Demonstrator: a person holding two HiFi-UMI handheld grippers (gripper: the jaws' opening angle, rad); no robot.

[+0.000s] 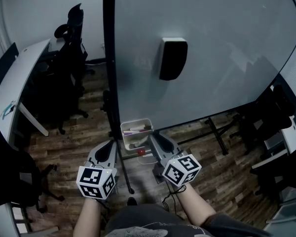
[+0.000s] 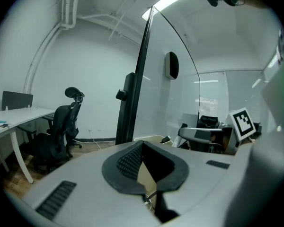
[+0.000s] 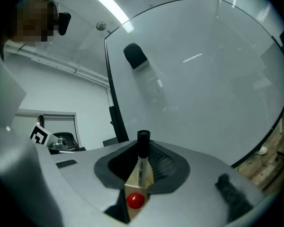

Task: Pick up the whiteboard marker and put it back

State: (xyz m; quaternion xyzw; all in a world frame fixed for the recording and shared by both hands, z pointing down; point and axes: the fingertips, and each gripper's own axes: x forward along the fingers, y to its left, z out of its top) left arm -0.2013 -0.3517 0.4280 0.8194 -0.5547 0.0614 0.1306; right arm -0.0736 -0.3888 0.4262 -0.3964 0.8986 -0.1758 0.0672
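Marker (image 3: pixel 142 162) sat clamped in the right gripper (image 1: pixel 155 141), close to the white tray (image 1: pixel 124 132) below the whiteboard (image 1: pixel 212 58). Left gripper (image 2: pixel 141 149) jaws were together, empty. Letting go too soon could drop the marker on the floor.

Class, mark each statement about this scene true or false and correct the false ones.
1. The right gripper is shut on a whiteboard marker that stands upright. True.
2. The left gripper holds the eraser. False: it holds nothing; the eraser sits on the whiteboard.
3. The held marker's cap is black. True.
4. The white tray at the whiteboard's lower edge is empty. False: markers lie in it.
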